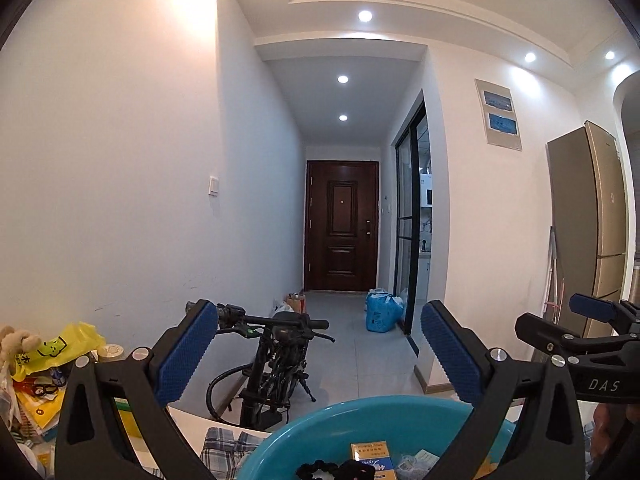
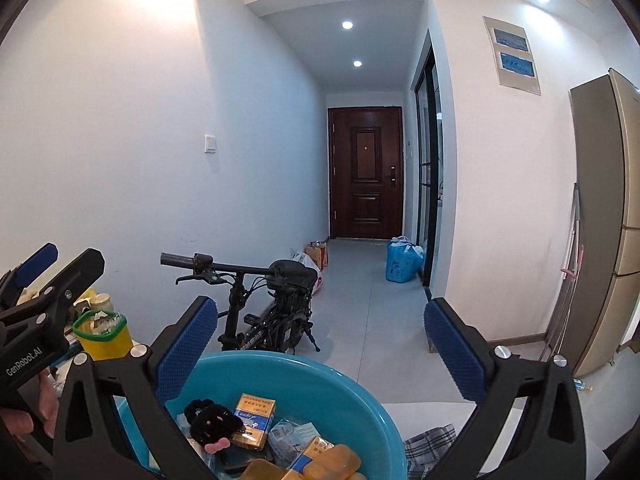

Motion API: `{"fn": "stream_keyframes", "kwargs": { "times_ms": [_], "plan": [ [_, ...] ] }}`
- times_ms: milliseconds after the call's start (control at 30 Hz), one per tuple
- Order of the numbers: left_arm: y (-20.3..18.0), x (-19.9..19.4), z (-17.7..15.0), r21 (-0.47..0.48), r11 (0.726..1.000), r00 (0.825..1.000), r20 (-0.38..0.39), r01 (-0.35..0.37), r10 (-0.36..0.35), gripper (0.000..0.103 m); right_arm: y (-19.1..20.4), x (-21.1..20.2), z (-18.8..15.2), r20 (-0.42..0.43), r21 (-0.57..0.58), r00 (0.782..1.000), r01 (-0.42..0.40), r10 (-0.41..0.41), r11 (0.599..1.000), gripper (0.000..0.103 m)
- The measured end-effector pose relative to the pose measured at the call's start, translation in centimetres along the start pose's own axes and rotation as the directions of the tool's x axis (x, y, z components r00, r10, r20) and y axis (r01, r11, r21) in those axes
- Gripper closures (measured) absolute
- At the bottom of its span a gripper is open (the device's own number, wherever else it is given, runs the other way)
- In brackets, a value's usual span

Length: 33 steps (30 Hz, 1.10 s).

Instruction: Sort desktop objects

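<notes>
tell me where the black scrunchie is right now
The black scrunchie lies inside the blue basin, low and left of centre in the right wrist view, touching the yellow and blue box; the left wrist view shows it at the bottom edge.

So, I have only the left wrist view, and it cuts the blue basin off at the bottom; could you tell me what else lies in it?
Observer: Besides the yellow box, several plain yellow blocks lie at the near side of the basin.
Operator: Thank you. Is that black hair tie plain?
Observer: No, a small pink bow sits at its near edge, below your frame.
Operator: And is the right gripper holding anything?
Observer: No, the right gripper is open, with nothing between its fingers.
</notes>
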State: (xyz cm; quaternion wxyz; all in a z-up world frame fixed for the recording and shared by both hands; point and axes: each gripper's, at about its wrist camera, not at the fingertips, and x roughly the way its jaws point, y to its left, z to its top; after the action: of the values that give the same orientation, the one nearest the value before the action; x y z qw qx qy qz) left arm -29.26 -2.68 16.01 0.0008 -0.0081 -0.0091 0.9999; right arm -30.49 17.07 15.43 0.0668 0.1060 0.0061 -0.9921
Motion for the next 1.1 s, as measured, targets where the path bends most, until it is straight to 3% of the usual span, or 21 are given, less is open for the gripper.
{"fn": "stream_keyframes", "kwargs": {
  "times_ms": [1100],
  "plan": [
    [-0.1, -1.4, 0.4, 0.006, 1.0, 1.0, 0.005, 0.018, -0.018, 0.0, -1.9, -3.1, 1.2, 0.077, 0.042, 0.997, 0.016, -0.019, 0.999, 0.0]
  ]
}}
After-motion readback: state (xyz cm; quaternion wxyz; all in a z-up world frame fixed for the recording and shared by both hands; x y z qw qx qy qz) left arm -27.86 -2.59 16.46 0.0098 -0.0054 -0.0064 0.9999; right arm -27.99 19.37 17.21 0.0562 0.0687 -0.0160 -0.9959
